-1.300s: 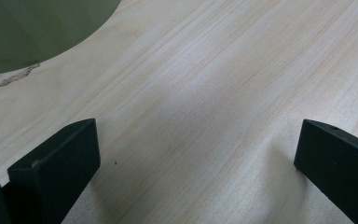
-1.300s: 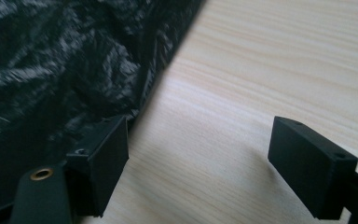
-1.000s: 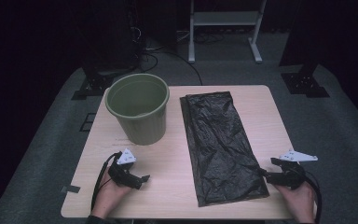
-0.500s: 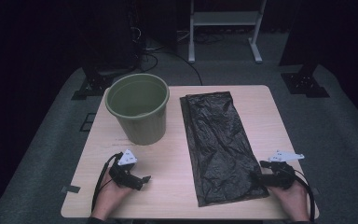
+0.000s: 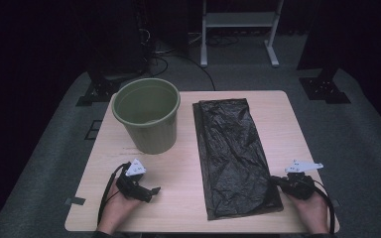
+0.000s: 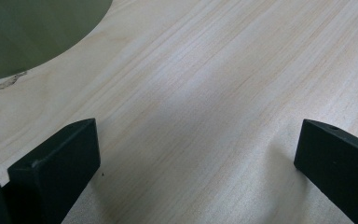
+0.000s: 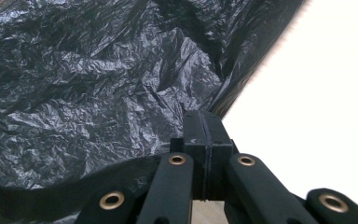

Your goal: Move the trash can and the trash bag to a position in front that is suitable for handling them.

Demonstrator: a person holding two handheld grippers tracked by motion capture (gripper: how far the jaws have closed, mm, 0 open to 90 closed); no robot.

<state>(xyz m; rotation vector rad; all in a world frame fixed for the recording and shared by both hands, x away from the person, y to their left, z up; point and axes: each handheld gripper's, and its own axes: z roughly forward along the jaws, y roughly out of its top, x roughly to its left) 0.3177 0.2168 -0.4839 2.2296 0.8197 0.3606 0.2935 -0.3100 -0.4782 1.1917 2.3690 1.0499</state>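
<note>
A: Where is the black plastic bag (image 5: 233, 153) lying?

B: It is lying flat and crumpled on the right half of the wooden table (image 5: 188, 198), running lengthwise from the far edge to near the person's side; the green bucket (image 5: 147, 114) is standing upright just to its left, apart from it.

A: What is the right gripper (image 5: 277, 182) doing?

B: It is sitting at the bag's near right corner, its tips reaching the bag's edge; in the right gripper view its jaws are pressing flat together with no gap, and the right gripper (image 7: 204, 128) is lying at the bag's (image 7: 98, 84) border; whether any film is pinched between them I cannot tell; the person's right hand (image 5: 311, 208) is gripping it from behind.

A: And the left gripper (image 5: 151, 191)?

B: It is resting low over bare table in front of the bucket, well apart from the bag; in the left gripper view its jaws are standing wide apart with nothing but wood (image 6: 205, 93) between them; the bucket's wall (image 6: 32, 32) is showing at the upper left; the left hand (image 5: 119, 208) is holding it.
</note>
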